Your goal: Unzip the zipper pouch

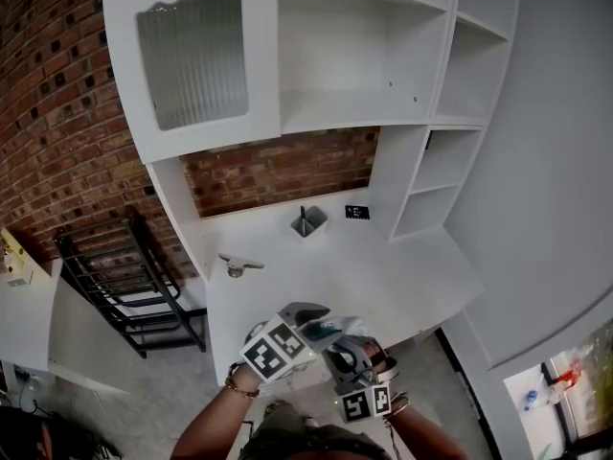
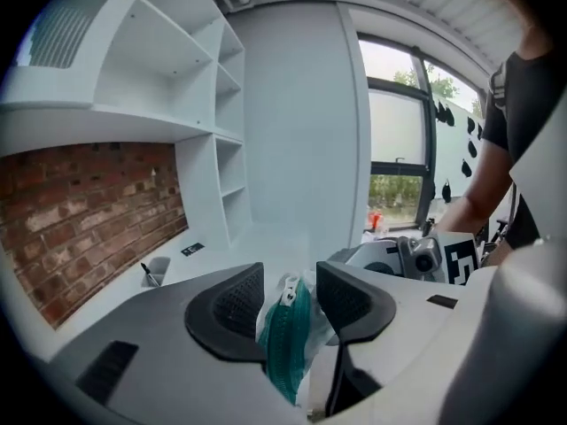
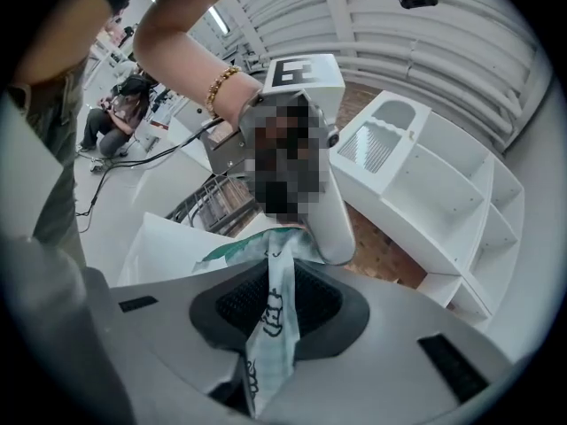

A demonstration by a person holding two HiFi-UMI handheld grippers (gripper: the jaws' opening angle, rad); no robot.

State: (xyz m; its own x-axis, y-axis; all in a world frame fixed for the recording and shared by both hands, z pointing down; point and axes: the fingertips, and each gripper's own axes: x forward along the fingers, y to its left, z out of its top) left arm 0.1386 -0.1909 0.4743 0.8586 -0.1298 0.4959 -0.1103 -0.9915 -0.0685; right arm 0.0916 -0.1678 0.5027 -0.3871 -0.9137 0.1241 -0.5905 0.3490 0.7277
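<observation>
Right tongs (image 3: 279,301) pinch the zipper pouch's (image 2: 283,343) fabric edge, and left tongs (image 2: 290,277) press on its zipper end, above the bench's (image 1: 383,266) near edge. I fear the left grips cloth, not the white pull (image 2: 287,295), so the slider stalls or slips.

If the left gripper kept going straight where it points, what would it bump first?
The zipper pouch already sits between its jaws; beyond it, probably the white desk top, though depth is unclear.
</observation>
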